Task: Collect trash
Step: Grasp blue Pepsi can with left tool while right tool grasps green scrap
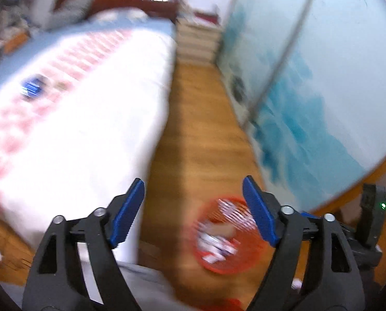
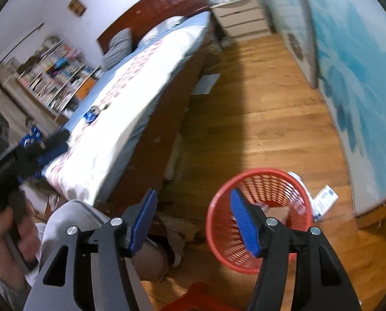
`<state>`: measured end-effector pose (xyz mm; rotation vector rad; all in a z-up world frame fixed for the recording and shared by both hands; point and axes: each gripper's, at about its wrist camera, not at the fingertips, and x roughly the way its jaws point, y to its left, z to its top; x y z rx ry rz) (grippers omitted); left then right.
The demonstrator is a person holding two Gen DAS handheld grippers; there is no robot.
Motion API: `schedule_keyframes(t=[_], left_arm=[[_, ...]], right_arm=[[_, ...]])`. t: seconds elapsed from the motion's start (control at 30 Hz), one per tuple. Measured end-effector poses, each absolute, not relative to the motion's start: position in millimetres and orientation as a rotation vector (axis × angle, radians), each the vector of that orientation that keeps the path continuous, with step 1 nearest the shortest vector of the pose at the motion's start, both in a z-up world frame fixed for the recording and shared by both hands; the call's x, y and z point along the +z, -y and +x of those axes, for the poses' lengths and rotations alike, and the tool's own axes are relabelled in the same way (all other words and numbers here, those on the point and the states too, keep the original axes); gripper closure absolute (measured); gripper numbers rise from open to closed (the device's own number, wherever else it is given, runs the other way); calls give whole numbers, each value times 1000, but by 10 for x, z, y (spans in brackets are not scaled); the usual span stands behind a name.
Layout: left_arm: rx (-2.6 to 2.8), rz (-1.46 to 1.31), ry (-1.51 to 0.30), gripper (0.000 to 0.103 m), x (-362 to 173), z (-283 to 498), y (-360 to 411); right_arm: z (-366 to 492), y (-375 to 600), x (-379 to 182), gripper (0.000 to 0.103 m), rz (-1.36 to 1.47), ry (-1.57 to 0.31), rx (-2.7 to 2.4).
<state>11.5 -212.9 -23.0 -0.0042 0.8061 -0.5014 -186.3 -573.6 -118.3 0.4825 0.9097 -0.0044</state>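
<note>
A red mesh basket (image 2: 260,223) stands on the wooden floor with paper scraps inside; it also shows blurred in the left wrist view (image 1: 226,235). My left gripper (image 1: 193,207) is open and empty, held above the floor beside the bed. My right gripper (image 2: 193,217) is open and empty, just left of the basket's rim. A small blue wrapper (image 1: 32,86) lies on the bed cover; it also shows in the right wrist view (image 2: 90,115). A white and blue box (image 2: 324,202) lies on the floor right of the basket. The left gripper (image 2: 37,150) shows at the left edge of the right wrist view.
The bed (image 2: 120,119) with a white and pink cover fills the left. A blue painted wardrobe door (image 2: 361,77) lines the right. A white drawer unit (image 2: 245,18) stands at the far end. A bookshelf (image 2: 55,75) is far left. A white sheet (image 2: 206,84) lies by the bed.
</note>
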Motion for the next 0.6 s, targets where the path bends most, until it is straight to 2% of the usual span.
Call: schedule_keyframes(t=[0.17,0.37,0.43,0.6], left_arm=[[-322,-60,-701,24,-37,498,937],[-229,-135,-659,24,-216,955,-27],[-214,-166,-671,24,-306,1076,-178],[-194,-162,-714,24,-469,1095,-329]], right_arm=[[-1291,5101,-990,40,359,-913,95],[-459,4285,-699,36,213,-863,185],[-81,4014,-644,33,176,-845,208],[956,3350,-652,34,69,-792,236]])
